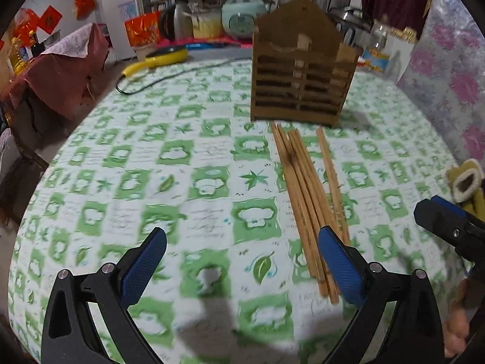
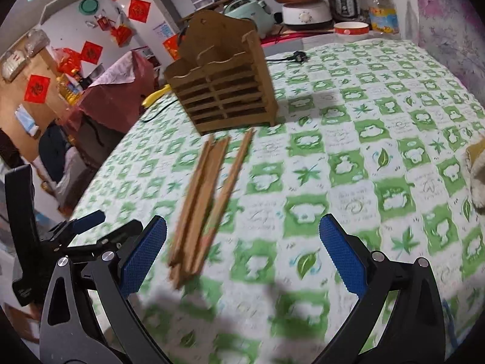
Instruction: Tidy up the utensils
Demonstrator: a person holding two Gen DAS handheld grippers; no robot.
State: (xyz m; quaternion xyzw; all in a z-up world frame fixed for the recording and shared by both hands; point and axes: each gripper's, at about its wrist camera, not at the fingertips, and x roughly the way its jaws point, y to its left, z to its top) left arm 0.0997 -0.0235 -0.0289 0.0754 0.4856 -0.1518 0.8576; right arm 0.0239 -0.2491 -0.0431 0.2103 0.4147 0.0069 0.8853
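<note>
Yellow pan (image 1: 165, 56) lies on green-checked tablecloth (image 1: 182, 163).

So there's a bunch of long, thin, light-brown wooden chopsticks (image 1: 306, 200) lying flat on the table, mostly packed side by side, with one (image 2: 235, 171) sitting a little apart from the rest. Their far tips point at a brown wooden slatted utensil holder (image 1: 298, 66) with a peaked back panel. It stands upright just past them, and its compartments look empty.
</note>
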